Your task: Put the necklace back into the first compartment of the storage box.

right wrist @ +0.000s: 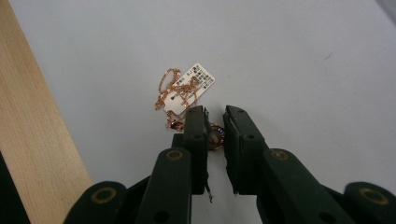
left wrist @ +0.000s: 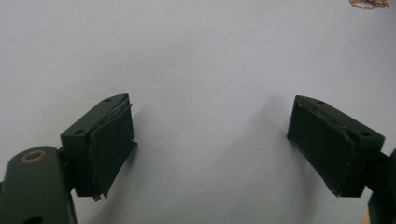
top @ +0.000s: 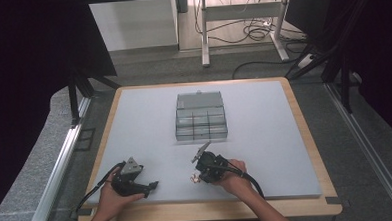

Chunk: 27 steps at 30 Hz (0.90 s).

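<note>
R gripper jaws pinch pendant; chain on mat.

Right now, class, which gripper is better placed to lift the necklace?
Right. The right gripper already has its jaws closed around the necklace pendant; the left gripper sits open over bare mat.

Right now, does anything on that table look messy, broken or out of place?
Mostly tidy. The rose-gold necklace lies in a tangled heap with its white tag, the right gripper closed on its pendant. The left gripper pads look frayed at the edges.
</note>
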{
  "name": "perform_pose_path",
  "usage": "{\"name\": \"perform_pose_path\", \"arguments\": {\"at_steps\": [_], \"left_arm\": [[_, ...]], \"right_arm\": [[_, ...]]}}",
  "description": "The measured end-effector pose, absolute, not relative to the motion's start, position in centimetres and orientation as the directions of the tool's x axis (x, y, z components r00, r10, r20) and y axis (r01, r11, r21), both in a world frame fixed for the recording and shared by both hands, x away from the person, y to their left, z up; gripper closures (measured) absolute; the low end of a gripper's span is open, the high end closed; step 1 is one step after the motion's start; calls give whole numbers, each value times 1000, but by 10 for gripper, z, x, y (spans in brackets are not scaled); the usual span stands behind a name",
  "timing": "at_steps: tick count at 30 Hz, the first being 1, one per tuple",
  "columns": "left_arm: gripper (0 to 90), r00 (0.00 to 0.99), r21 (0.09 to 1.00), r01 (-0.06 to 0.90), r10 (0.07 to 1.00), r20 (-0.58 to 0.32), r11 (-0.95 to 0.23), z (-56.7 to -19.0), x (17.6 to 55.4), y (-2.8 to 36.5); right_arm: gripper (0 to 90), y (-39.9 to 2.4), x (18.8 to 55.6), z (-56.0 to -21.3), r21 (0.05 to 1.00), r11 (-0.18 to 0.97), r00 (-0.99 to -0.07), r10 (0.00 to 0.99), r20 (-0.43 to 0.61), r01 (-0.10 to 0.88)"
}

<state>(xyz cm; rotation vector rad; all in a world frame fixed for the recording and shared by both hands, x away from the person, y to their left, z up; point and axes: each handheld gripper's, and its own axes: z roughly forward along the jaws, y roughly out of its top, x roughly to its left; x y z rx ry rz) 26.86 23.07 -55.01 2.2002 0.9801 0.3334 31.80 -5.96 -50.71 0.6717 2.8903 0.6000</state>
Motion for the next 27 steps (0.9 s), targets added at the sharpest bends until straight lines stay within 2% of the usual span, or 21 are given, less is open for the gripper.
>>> {"name": "perform_pose_path", "arguments": {"at_steps": [6, 17, 27], "left_arm": [[145, 681, 687, 552, 731, -45, -472, -550, 269, 231], [146, 682, 687, 551, 730, -44, -473, -550, 269, 231], [145, 682, 688, 551, 730, -44, -473, -550, 269, 231]], "right_arm": [[830, -60, 319, -507, 407, 819, -895, 446, -9, 404], [840, -61, 319, -506, 399, 823, -897, 442, -2, 405], [841, -71, 321, -489, 453, 786, -887, 462, 21, 420]]}}
